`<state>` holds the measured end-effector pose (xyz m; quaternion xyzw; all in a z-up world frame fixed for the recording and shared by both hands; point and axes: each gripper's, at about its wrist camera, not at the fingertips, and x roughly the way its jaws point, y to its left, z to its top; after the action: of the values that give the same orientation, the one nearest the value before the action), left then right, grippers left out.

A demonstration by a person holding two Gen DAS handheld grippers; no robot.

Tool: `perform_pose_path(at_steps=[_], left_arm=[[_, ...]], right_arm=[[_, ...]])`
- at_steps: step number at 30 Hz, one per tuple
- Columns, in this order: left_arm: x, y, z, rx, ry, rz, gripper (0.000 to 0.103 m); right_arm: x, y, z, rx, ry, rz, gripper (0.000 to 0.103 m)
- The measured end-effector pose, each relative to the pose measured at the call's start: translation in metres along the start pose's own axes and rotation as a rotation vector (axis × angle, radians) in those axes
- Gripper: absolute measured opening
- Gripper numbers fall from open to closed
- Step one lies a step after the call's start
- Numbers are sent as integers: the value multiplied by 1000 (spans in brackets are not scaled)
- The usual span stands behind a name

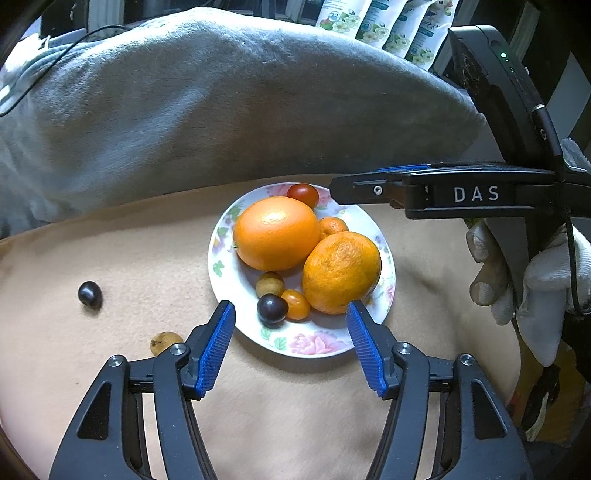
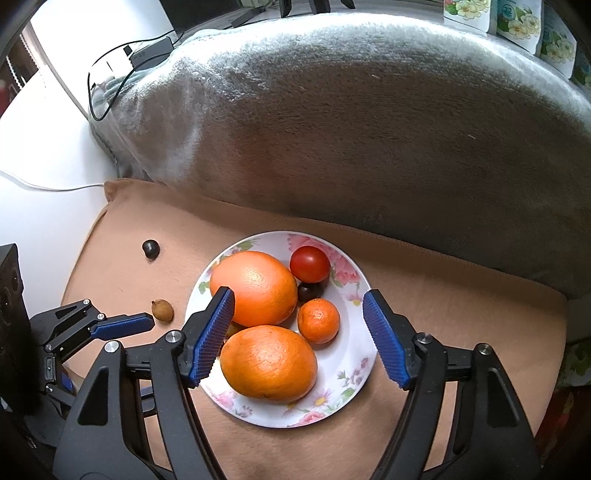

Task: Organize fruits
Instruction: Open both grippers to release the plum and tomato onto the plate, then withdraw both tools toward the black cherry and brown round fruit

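A floral plate (image 1: pixel 314 345) (image 2: pixel 351 373) on a tan blanket holds two large oranges (image 1: pixel 276 232) (image 2: pixel 255 288), a small mandarin (image 2: pixel 318 319), a red tomato (image 2: pixel 309 263), a dark grape (image 1: pixel 272 308), a brown longan (image 1: pixel 270 284) and a small orange tomato (image 1: pixel 295 304). A dark grape (image 1: pixel 89 294) (image 2: pixel 150 249) and a brown longan (image 1: pixel 164 341) (image 2: pixel 162 310) lie loose on the blanket left of the plate. My left gripper (image 1: pixel 290 314) is open and empty over the plate's near rim. My right gripper (image 2: pixel 299 302) is open and empty above the plate.
A thick grey blanket (image 1: pixel 221 110) rises behind the plate. Printed packets (image 1: pixel 388 26) stand at the far right. Cables and a white surface (image 2: pixel 44 155) lie at the left. A gloved hand (image 1: pixel 517 273) holds the right gripper.
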<state>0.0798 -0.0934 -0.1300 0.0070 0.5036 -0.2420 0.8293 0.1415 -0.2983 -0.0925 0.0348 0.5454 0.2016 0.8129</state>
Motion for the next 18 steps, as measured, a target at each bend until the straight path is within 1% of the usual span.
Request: perform_pose_path(at_steps=[3,6,15,18], left_arm=[[-3,2,-1,-2,-3,3,62],[-8,5,-3,-4,-6,8,63],[-21,20,-5,-13,-19,24,63],[-24,28,-8,-14,-22,33,63]], right_arm=[[-3,1,-1,14,-6,2,75],[-7,0,-2,36,-17,6,83],[-18,9,-9,64,-47,36,83],[-21,18,-10,56,-63,26,83]])
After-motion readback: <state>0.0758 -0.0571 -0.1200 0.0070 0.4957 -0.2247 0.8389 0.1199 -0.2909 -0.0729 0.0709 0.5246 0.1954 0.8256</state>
